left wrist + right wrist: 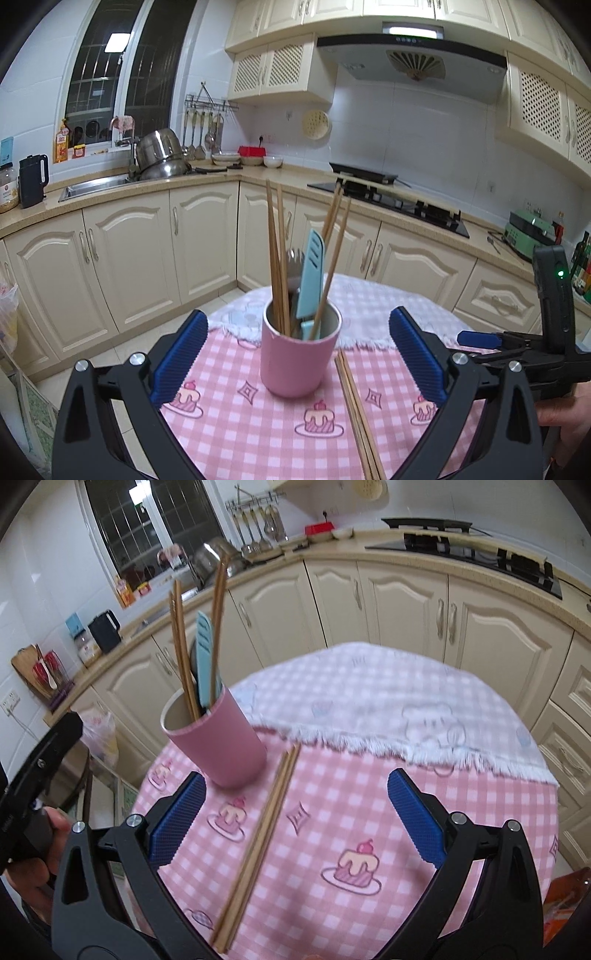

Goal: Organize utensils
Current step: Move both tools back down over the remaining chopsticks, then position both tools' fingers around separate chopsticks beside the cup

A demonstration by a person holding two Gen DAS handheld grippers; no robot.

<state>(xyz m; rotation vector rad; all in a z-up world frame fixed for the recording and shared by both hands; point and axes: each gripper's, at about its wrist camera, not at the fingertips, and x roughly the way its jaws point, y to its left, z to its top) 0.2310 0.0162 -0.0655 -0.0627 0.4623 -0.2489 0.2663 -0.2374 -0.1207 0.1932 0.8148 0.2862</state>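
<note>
A pink cup (297, 363) stands upright on the pink checked tablecloth (258, 432). It holds several wooden chopsticks (275, 251), a light blue utensil (311, 273) and a metal spoon (294, 258). A pair of wooden chopsticks (356, 413) lies flat on the cloth just right of the cup. My left gripper (298, 354) is open with the cup between its blue pads. In the right wrist view the cup (218, 742) is at upper left and the loose chopsticks (258, 845) lie between the open pads of my right gripper (295, 819), which is empty.
A white fringed towel (388, 705) covers the far half of the round table. Cream cabinets (140, 251), a sink (96, 184) with steel pots and a gas hob (391, 199) line the walls behind. The right gripper's body (554, 314) shows at the right.
</note>
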